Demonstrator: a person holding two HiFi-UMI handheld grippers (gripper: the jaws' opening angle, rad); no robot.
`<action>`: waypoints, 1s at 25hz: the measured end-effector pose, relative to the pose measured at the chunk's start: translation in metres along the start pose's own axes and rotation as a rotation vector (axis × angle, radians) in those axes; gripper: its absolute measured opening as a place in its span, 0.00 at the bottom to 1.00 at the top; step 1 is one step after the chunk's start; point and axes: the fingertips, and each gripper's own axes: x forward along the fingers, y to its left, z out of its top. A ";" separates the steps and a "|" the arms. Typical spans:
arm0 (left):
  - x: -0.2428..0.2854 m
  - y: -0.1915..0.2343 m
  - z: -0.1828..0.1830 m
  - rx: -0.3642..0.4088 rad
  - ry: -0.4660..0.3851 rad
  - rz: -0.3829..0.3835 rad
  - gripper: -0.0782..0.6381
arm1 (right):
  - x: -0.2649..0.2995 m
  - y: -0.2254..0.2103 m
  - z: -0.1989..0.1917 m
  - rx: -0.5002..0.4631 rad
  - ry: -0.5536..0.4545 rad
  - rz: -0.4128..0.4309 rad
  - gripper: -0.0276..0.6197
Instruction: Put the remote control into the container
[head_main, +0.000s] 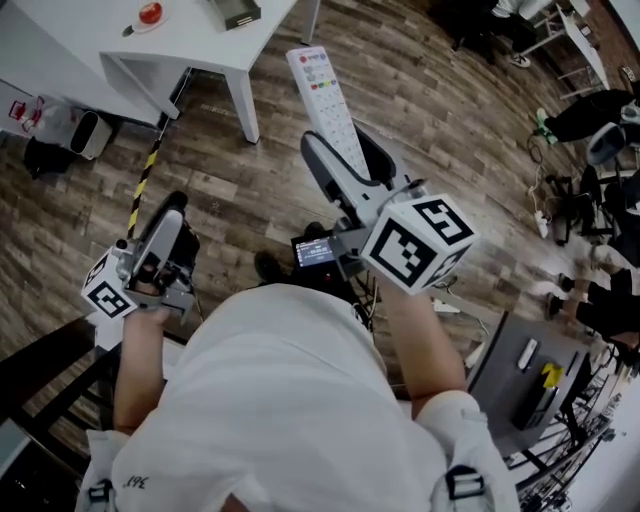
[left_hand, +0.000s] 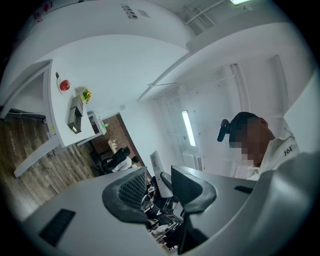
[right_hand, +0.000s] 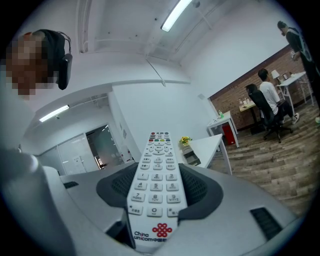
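The person wore a white short-sleeved shirt (head_main: 290, 400). The left gripper (head_main: 173, 215) and right gripper (head_main: 343, 152) were grey with dark ribbed pads (right_hand: 202, 192). Each bore a white cube (head_main: 415, 243) printed with black square markers.

White table (head_main: 80, 35) on wood floor (head_main: 450, 130); red object (head_main: 150, 13) on it.

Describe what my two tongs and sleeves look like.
Both the left tongs and right tongs are light grey, with dark mesh-textured pads on curved jaws. The left cube and right cube are white with black square markers. The person wears a white short-sleeved shirt.
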 end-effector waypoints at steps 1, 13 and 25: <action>0.000 0.003 0.003 -0.004 -0.002 0.002 0.32 | 0.004 0.000 0.000 -0.001 0.004 -0.001 0.42; 0.028 0.052 0.031 0.018 -0.032 0.065 0.32 | 0.072 -0.039 0.014 0.012 0.032 0.058 0.42; 0.141 0.134 0.067 0.019 -0.035 0.125 0.32 | 0.158 -0.145 0.067 0.044 0.095 0.090 0.42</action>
